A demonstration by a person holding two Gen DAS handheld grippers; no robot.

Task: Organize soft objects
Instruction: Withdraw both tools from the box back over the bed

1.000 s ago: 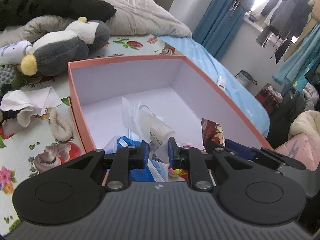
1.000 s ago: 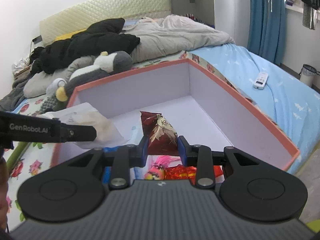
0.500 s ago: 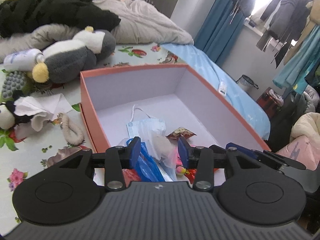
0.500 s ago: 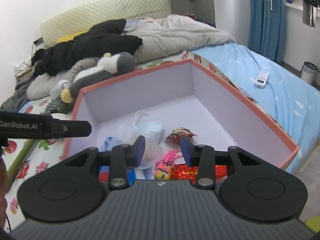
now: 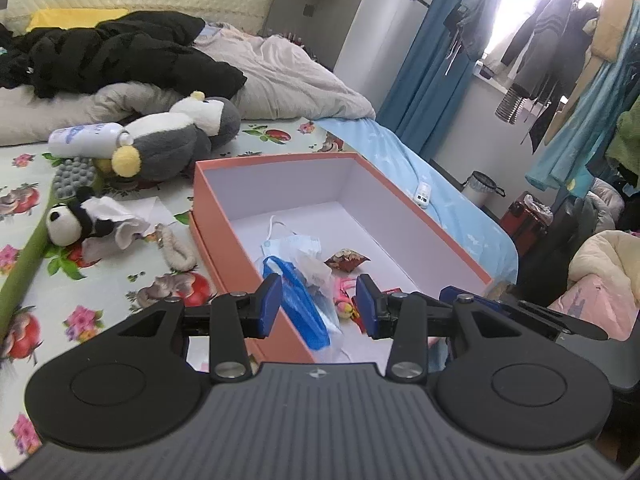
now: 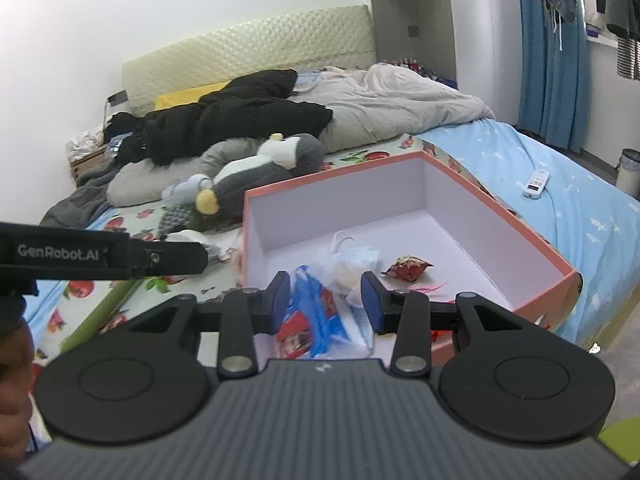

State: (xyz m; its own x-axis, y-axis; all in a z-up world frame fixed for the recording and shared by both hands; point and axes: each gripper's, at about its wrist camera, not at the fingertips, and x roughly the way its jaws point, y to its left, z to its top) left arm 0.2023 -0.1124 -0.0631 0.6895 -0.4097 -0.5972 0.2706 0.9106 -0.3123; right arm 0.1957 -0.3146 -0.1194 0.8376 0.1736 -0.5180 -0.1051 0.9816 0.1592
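Observation:
An orange box (image 5: 276, 158) with a white inside sits on the bed, also in the right wrist view (image 6: 332, 178). On its floor lie a blue face mask (image 5: 292, 246) (image 6: 356, 258), a red-brown snack packet (image 5: 346, 260) (image 6: 408, 268), a blue plastic bag (image 5: 300, 304) (image 6: 316, 312) and a small pink toy (image 5: 345, 300). My left gripper (image 5: 318, 300) is open above the box's near left corner, holding nothing. My right gripper (image 6: 325, 298) is open above the near edge, also holding nothing. Left of the box lie a penguin plush (image 5: 172, 144) (image 6: 260, 168) and a panda plush (image 5: 66, 222).
On the floral sheet left of the box lie a crumpled white cloth (image 5: 120, 220), a fuzzy loop (image 5: 176, 246), a spray bottle (image 5: 86, 140) and a grey bumpy pad (image 5: 74, 172). A remote (image 6: 536, 184) rests on the blue sheet. Black clothing and a grey duvet fill the far end of the bed.
Both grippers opened and drew back and up from the box. The left let go of the mask and plastic, the right let go of the snack packet; these now lie in the box.

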